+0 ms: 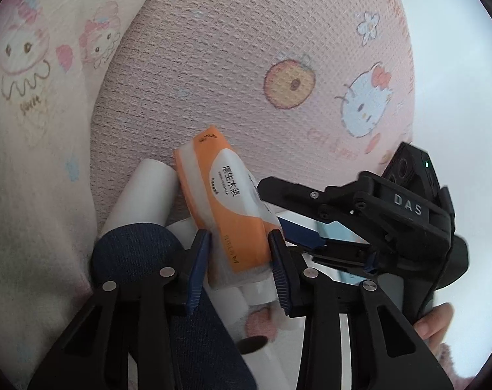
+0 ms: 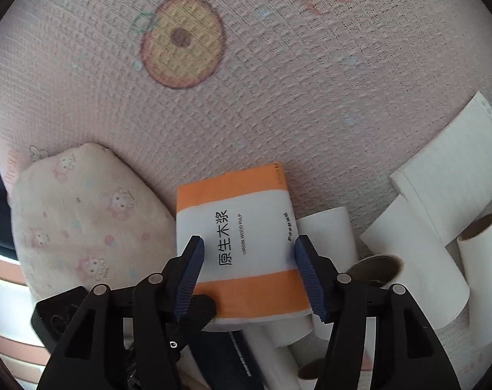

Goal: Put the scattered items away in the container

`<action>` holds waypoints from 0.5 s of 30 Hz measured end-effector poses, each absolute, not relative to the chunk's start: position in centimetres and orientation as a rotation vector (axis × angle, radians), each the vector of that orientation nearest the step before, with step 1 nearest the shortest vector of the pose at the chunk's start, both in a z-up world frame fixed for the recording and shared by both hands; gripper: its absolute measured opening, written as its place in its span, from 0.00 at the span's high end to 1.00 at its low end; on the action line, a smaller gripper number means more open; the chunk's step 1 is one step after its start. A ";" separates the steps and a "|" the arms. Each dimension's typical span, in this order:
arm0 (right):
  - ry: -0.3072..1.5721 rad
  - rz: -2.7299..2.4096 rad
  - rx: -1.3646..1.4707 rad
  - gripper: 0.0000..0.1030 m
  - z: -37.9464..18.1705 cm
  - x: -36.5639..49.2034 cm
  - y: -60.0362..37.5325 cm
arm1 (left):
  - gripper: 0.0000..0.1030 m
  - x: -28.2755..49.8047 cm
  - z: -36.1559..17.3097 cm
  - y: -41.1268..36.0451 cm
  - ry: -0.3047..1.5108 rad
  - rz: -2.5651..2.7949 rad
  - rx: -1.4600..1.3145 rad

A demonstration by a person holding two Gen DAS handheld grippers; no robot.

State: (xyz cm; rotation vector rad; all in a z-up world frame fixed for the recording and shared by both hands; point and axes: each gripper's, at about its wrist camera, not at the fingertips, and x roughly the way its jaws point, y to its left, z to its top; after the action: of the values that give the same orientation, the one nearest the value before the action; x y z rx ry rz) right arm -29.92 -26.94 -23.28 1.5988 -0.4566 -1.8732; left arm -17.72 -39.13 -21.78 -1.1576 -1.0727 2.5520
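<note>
An orange and white tissue pack (image 1: 228, 204) sits between the blue pads of my left gripper (image 1: 239, 256), which is shut on its narrow sides. The same pack (image 2: 242, 247) shows in the right wrist view between the open fingers of my right gripper (image 2: 249, 253), whose pads stand beside it with small gaps. The right gripper (image 1: 311, 240) also shows in the left wrist view, reaching in from the right. White paper rolls (image 1: 142, 195) and a dark denim item (image 1: 135, 250) lie under the pack. Whether they sit inside a container is hidden.
A pink waffle blanket (image 1: 246, 65) with cartoon prints covers the surface. A small printed pillow (image 2: 83, 217) lies at the left. Several white paper rolls (image 2: 418, 253) with cardboard cores lie at the right. A pink-and-white cloth (image 1: 28, 130) lies at the far left.
</note>
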 end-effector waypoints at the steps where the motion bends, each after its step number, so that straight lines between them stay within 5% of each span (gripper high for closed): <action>1: -0.471 -1.872 1.574 0.46 -22.9 -29.7 -26.9 | 0.62 -17.6 -21.6 -39.2 -1.071 2.553 -1.137; 15: -0.575 -1.902 1.494 0.54 -19.7 -26.6 -22.7 | 0.66 -16.9 -18.0 -35.3 -0.843 2.542 -1.031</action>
State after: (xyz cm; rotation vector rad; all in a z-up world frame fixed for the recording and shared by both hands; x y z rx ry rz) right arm -26.61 -22.66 -19.66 1.4944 -0.5746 -1.9019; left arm -16.86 -35.26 -18.03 -1.0306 -0.8430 2.5420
